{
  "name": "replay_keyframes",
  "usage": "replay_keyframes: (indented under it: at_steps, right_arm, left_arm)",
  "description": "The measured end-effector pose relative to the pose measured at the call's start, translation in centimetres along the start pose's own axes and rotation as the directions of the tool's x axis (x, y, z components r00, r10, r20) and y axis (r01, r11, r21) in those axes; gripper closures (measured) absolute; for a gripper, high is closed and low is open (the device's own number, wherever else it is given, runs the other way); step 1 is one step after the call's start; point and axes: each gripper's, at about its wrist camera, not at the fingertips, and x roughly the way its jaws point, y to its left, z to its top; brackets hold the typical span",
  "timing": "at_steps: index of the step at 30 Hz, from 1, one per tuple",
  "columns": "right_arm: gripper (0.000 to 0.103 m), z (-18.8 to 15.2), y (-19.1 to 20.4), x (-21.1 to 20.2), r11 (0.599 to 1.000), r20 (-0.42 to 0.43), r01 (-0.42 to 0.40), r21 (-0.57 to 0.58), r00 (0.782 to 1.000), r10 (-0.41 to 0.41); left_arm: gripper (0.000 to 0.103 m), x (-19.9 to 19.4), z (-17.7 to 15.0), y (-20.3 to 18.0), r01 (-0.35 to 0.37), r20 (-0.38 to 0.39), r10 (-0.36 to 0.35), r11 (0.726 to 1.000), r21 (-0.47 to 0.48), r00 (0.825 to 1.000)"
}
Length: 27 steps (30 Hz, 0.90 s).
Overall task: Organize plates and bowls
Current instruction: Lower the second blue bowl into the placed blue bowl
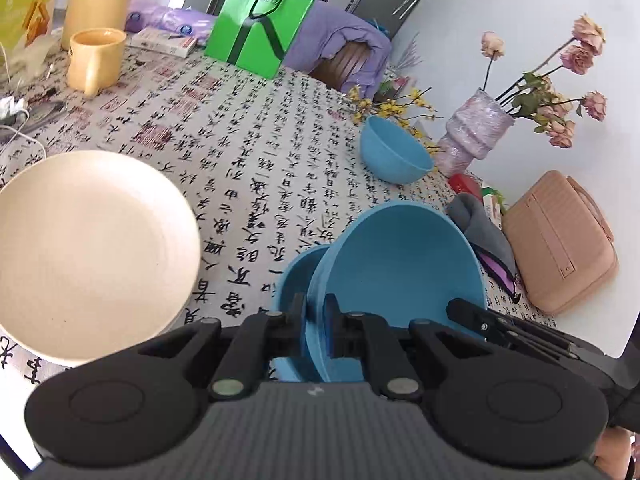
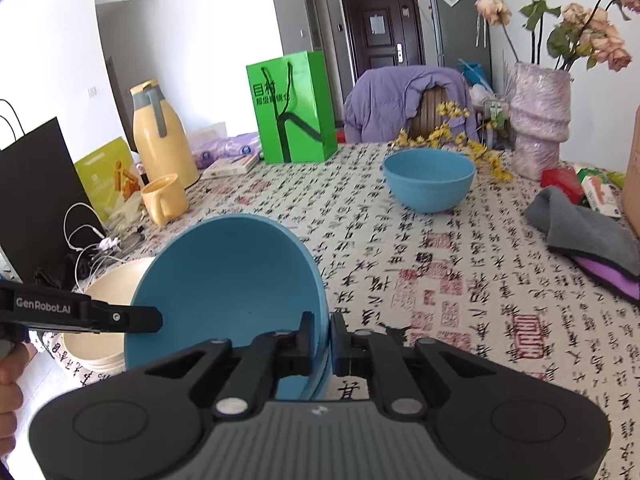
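**Blue bowl carried by its rim in both claws**

A large blue bowl (image 2: pixel 228 292) is held tilted above the table, its opening turned toward the cameras. Its rim is pinched on one side by the right claw (image 2: pixel 320 344) and on the other by the left claw (image 1: pixel 316 328), both clenched on the thin wall, one pad inside and one outside. The two-sided grip is judged to steady a wide, light bowl against swinging while it is carried.

In the left wrist view a second blue bowl (image 1: pixel 294 288) is seen just behind the held one, apparently nested against it; whether it is gripped as well cannot be told. This second bowl is not shown in the right wrist view.

A cream plate (image 1: pixel 88 248) lies near the table's near left edge; in the right wrist view it appears to be the top of a low stack. A third blue bowl (image 2: pixel 430 178) stands upright toward the far right edge, beside the vase (image 2: pixel 540 120) of dried flowers. It is judged the likely stacking place.

A yellow mug (image 2: pixel 164 198), a yellow flask (image 2: pixel 160 132) and a green bag (image 2: pixel 294 108) stand along the far left side; a grey cloth (image 2: pixel 588 224) lies at the right edge.
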Motion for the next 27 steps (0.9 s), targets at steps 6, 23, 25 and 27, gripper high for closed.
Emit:
replay_keyframes:
  at_steps: [6,23,25,27]
  right_arm:
    - [0.093,-0.5,0.5,1.9,1.000,-0.053,0.006,0.009,0.999,-0.006]
    - [0.094,-0.9,0.0,2.1,0.999,-0.053,0.024,0.022,0.998,-0.022]
    - [0.095,-0.9,-0.2,2.2,0.999,-0.048,0.017,0.045,0.999,-0.014]
    - [0.095,-0.8,-0.5,2.3,0.997,-0.047,0.005,0.071,0.999,-0.002]
  left_arm:
    - [0.094,0.2,0.1,0.7,-0.007,0.014,0.006,0.999,0.032,1.000]
    - [0.093,0.7,0.3,0.6,0.004,0.028,-0.006,0.998,0.062,1.000]
    - [0.093,0.7,0.3,0.8,-0.003,0.026,0.001,0.998,0.058,1.000]
    - [0.093,0.9,0.3,0.9,-0.009,0.022,0.008,0.999,0.053,1.000]
